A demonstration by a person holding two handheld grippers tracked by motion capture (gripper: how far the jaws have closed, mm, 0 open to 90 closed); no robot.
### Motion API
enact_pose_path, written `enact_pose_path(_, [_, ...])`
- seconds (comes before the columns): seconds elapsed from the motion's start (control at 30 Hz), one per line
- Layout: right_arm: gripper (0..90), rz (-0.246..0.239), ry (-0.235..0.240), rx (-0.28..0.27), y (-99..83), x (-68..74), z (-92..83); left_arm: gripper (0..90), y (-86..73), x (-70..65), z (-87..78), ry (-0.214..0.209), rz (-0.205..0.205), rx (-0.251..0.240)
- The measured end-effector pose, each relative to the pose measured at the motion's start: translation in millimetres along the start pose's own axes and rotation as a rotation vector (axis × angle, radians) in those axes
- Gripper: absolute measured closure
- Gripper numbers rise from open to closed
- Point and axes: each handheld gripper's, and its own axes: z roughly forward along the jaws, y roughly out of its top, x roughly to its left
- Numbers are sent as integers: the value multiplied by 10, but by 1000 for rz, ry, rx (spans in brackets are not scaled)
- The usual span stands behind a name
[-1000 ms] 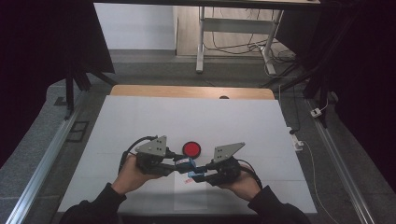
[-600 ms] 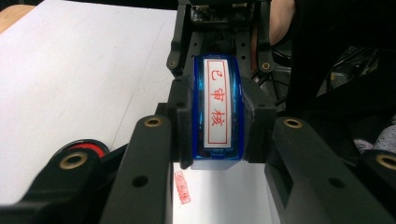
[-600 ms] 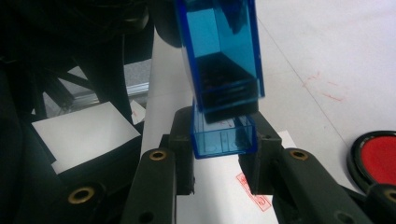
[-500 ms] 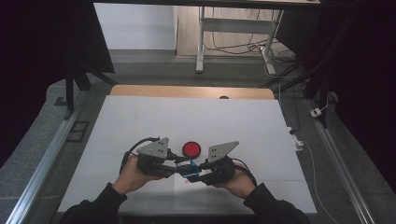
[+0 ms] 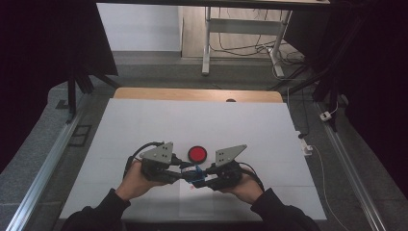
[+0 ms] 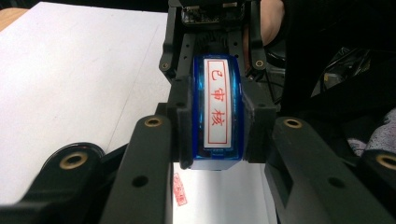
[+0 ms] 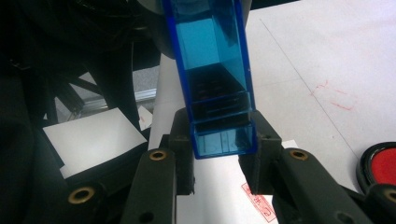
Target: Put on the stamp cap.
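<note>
A translucent blue stamp (image 5: 193, 174) with a white label bearing red characters (image 6: 218, 105) hangs level just above the white table (image 5: 202, 120), held between both grippers. My left gripper (image 5: 186, 174) is shut on one end of it, its pads pressed on the blue sides (image 6: 218, 126). From the other side my right gripper (image 5: 201, 178) is shut on the opposite end (image 7: 223, 140). A round red ink pad (image 5: 197, 154) lies just beyond the grippers and also appears as the ink pad (image 7: 380, 168) at the right edge.
Red stamped marks (image 6: 180, 189) sit on the paper below the stamp, another mark (image 7: 257, 200) lies by the right jaws, and a faint one (image 7: 334, 95) farther off. A wooden strip (image 5: 197, 95) edges the table's far side. A white card (image 7: 93, 135) lies under the hands.
</note>
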Motion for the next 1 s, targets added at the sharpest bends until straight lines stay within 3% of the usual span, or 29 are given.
enact_pose_path(0.23, [687, -1, 36, -32, 13, -5, -12, 698, -2, -3, -1, -13, 6, -14])
enact_pose_path(0.4, [688, 5, 56, -69, 21, -4, -35, 699, -7, 9, -19, -31, -13, -51])
enact_pose_path(0.57, [688, 4, 57, -71, 16, -4, -33, 698, -12, 7, -8, -27, -11, -45])
enact_pose_path(0.7, [681, 6, 42, -63, 16, 0, -30, 698, 0, -1, -6, -14, 3, -29])
enact_pose_path(1.0, [587, 7, -21, -30, 3, 12, -12, 698, -4, 2, -4, 11, -8, -11])
